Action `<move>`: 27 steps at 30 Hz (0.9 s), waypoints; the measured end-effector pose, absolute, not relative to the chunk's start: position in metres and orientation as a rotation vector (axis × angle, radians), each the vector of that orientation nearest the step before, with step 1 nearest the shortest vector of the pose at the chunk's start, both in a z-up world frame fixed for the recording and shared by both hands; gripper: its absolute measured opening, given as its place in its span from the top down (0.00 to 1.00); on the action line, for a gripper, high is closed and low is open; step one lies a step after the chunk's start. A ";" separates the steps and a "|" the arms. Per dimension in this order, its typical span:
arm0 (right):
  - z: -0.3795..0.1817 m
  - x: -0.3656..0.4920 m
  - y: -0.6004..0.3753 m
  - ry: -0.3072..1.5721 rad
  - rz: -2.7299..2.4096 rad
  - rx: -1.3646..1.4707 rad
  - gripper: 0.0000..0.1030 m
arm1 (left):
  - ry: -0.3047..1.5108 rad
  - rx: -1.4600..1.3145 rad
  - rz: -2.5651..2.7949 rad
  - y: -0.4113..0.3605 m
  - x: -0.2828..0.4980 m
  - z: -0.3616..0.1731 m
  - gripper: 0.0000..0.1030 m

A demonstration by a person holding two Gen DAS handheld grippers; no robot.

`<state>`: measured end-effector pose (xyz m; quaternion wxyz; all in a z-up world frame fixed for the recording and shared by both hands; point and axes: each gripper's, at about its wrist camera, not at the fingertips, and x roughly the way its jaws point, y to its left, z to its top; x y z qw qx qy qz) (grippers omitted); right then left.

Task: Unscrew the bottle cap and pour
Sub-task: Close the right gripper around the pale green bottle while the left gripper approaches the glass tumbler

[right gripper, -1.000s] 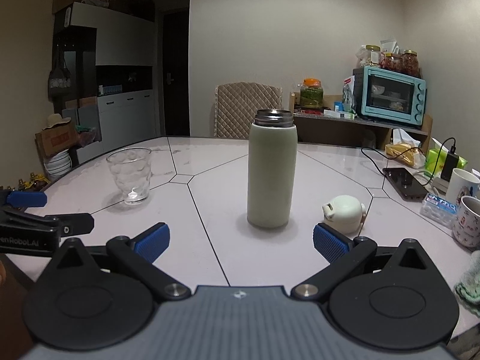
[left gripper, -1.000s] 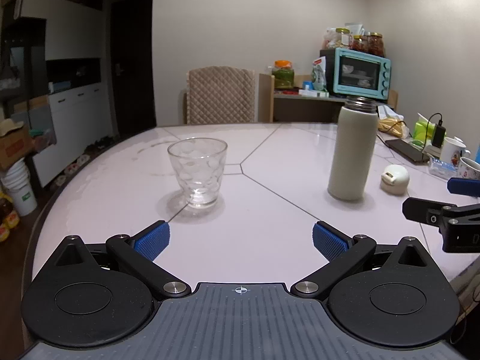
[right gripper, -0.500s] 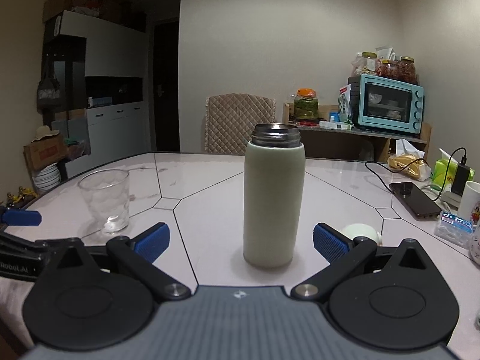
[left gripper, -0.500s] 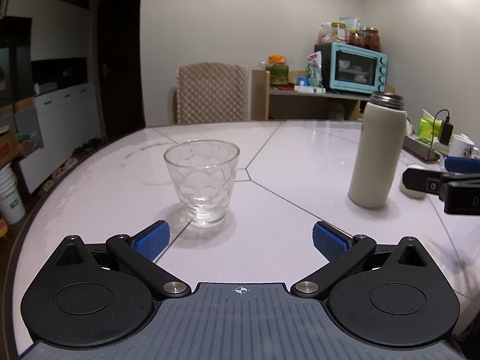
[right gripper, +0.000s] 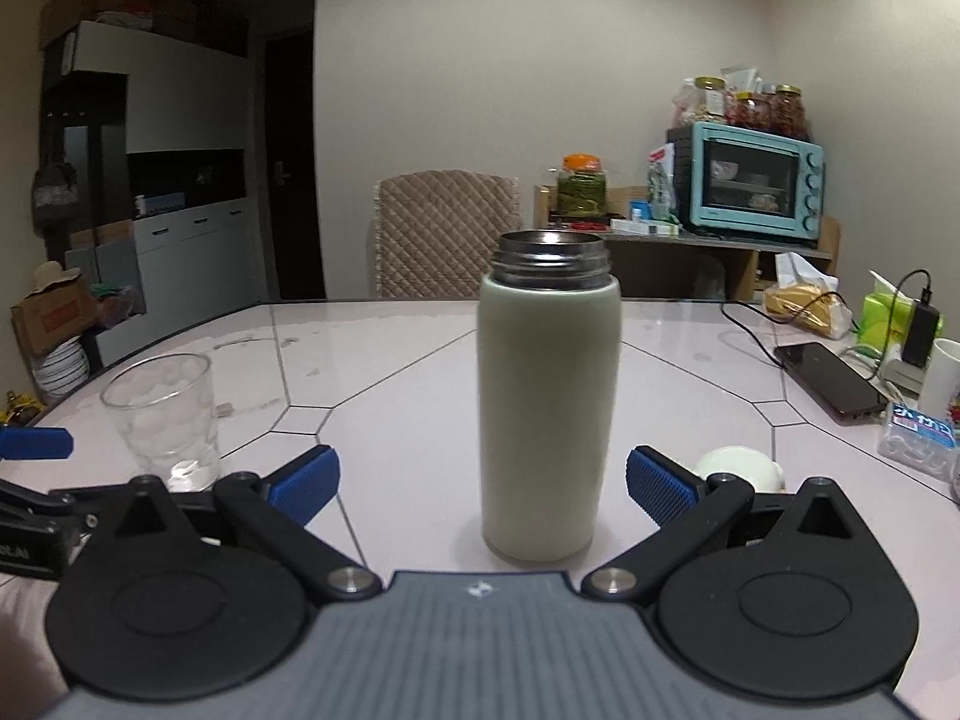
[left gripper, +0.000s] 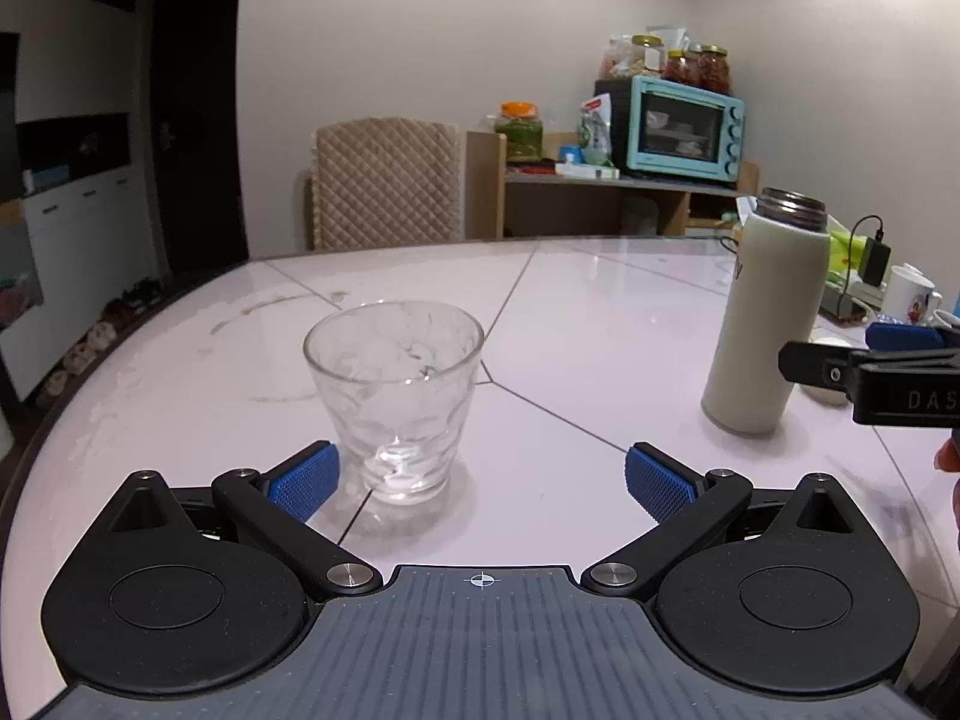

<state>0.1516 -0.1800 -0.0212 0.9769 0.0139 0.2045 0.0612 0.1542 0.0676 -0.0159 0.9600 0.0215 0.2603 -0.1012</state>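
Observation:
A cream thermos bottle (right gripper: 549, 414) with a bare steel threaded neck stands upright on the white table, cap off. Its rounded cream cap (right gripper: 738, 468) lies on the table to its right. My right gripper (right gripper: 480, 483) is open, its blue pads either side of the bottle's lower body, not touching. An empty clear glass (left gripper: 396, 396) stands in front of my left gripper (left gripper: 480, 477), which is open, with the glass base near the left pad. The bottle (left gripper: 765, 318) and the right gripper's finger (left gripper: 864, 369) show at right in the left wrist view. The glass (right gripper: 162, 420) shows at left in the right wrist view.
A phone (right gripper: 831, 381) on a charging cable, a white mug (right gripper: 942, 375), a tissue pack (right gripper: 918, 438) and a green box (right gripper: 888, 318) lie at the table's right side. A quilted chair (right gripper: 447, 234) stands behind the table. A teal oven (right gripper: 756, 180) sits on a shelf.
Both grippers have moved lower and closer: the left toward the glass, the right toward the bottle. Both stay open. Bottle, cap and glass have not moved.

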 end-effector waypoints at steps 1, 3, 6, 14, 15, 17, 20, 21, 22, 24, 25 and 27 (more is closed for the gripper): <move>-0.021 0.152 -0.181 0.419 0.117 0.032 0.00 | 0.534 0.043 -0.208 0.067 0.156 -0.014 0.00; -0.019 0.152 -0.184 0.439 0.105 0.043 0.00 | 0.548 0.056 -0.219 0.063 0.160 -0.008 0.00; -0.013 0.151 -0.188 0.449 0.090 0.046 0.00 | 0.560 0.078 -0.233 0.057 0.163 -0.002 0.00; 0.001 0.155 -0.191 0.482 0.120 0.053 0.00 | 0.577 0.079 -0.224 0.056 0.163 0.014 0.00; 0.001 0.156 -0.191 0.487 0.121 0.053 0.00 | 0.577 0.077 -0.222 0.057 0.163 0.018 0.00; 0.003 0.158 -0.191 0.498 0.127 0.056 0.00 | 0.571 0.071 -0.217 0.058 0.163 0.023 0.00; 0.003 0.162 -0.192 0.507 0.133 0.075 0.00 | 0.565 0.056 -0.215 0.061 0.162 0.029 0.00; 0.002 0.163 -0.192 0.511 0.131 0.073 0.00 | 0.565 0.055 -0.211 0.062 0.162 0.031 0.00; 0.001 0.168 -0.191 0.524 0.126 0.068 0.00 | 0.567 0.057 -0.206 0.063 0.163 0.033 0.00; -0.001 0.173 -0.190 0.534 0.117 0.065 0.00 | 0.570 0.060 -0.203 0.064 0.163 0.035 0.00; -0.003 0.178 -0.189 0.545 0.106 0.066 0.00 | 0.570 0.063 -0.204 0.065 0.163 0.036 0.00; -0.005 0.183 -0.189 0.553 0.101 0.068 0.00 | 0.575 0.065 -0.205 0.067 0.165 0.038 0.00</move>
